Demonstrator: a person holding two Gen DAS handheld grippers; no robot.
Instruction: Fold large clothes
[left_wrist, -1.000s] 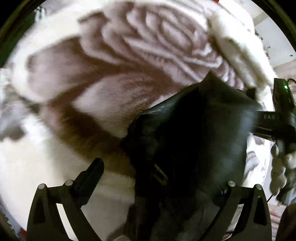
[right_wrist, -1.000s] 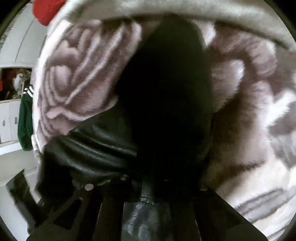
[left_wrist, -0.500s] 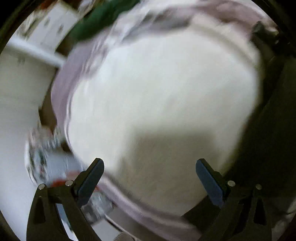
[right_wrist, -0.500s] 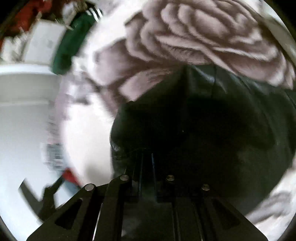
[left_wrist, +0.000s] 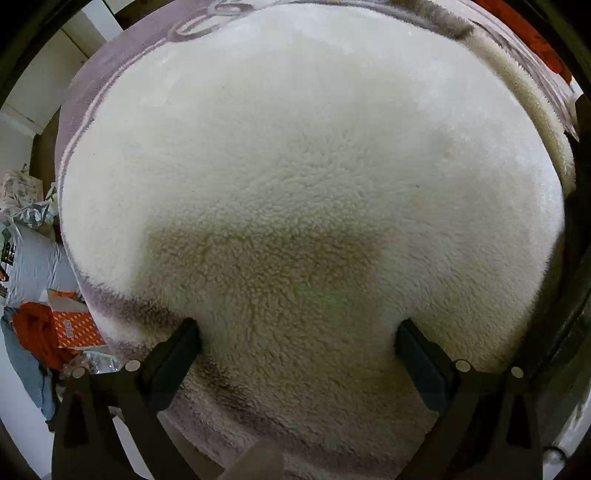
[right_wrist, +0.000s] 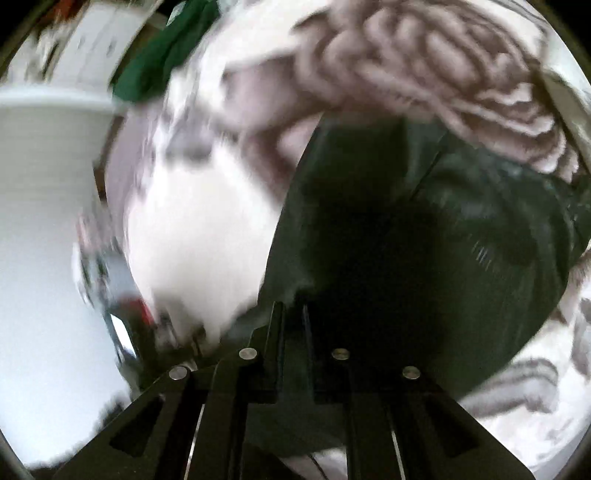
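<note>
White sherpa fleece (left_wrist: 303, 166), the plain underside of a rose-patterned blanket (right_wrist: 436, 62), fills nearly the whole left wrist view, with a mauve border at the upper left and clutter of orange and grey fabric at the lower left edge. The left gripper (left_wrist: 295, 343) hangs over this fleece with its jaws spread wide and nothing between them.

From the right wrist view, the black leather-look garment (right_wrist: 424, 236) takes up the centre and right of the frame, lying over the blanket. The right gripper (right_wrist: 291, 317) is clenched at the garment's lower left edge; motion blur makes it hard to be sure, but a fold of the black material seems pinched between the fingers.

So the garment extends up and to the right from the right claw, while in the left view only a dark strip at the far right edge may be it. The right hand is clearly the nearer; the left would need to travel toward the right of its frame to find an edge.
</note>
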